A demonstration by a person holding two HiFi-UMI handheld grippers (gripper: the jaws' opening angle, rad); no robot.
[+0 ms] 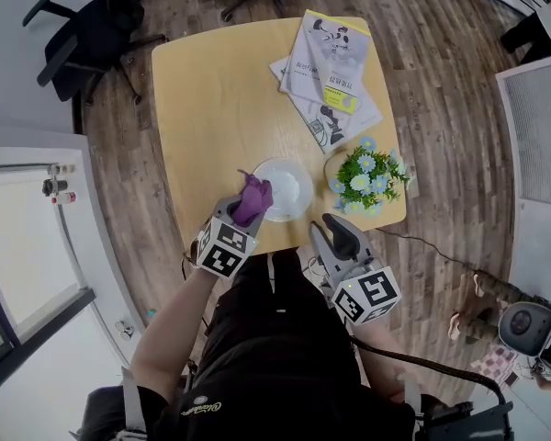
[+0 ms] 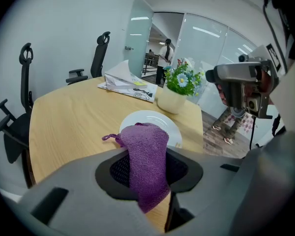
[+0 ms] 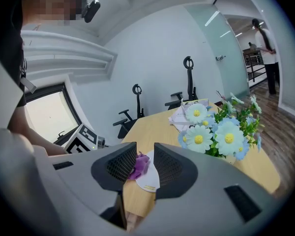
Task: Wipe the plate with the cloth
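Observation:
A white plate (image 1: 289,184) lies near the table's front edge, just ahead of my left gripper (image 1: 243,211). That gripper is shut on a purple cloth (image 1: 254,197), which stands up between its jaws and hangs over the plate's near left rim. In the left gripper view the cloth (image 2: 145,154) drapes down between the jaws, with the plate (image 2: 157,119) behind it. My right gripper (image 1: 338,234) hovers at the table's front edge, right of the plate. Its jaws stand a narrow gap apart with nothing between them; through that gap show the cloth (image 3: 139,165) and the plate (image 3: 150,178).
A pot of blue and white flowers (image 1: 364,178) stands close to the right of the plate. Booklets and papers (image 1: 331,72) lie at the far right of the wooden table (image 1: 211,99). Office chairs (image 1: 92,26) stand beyond the table's far left.

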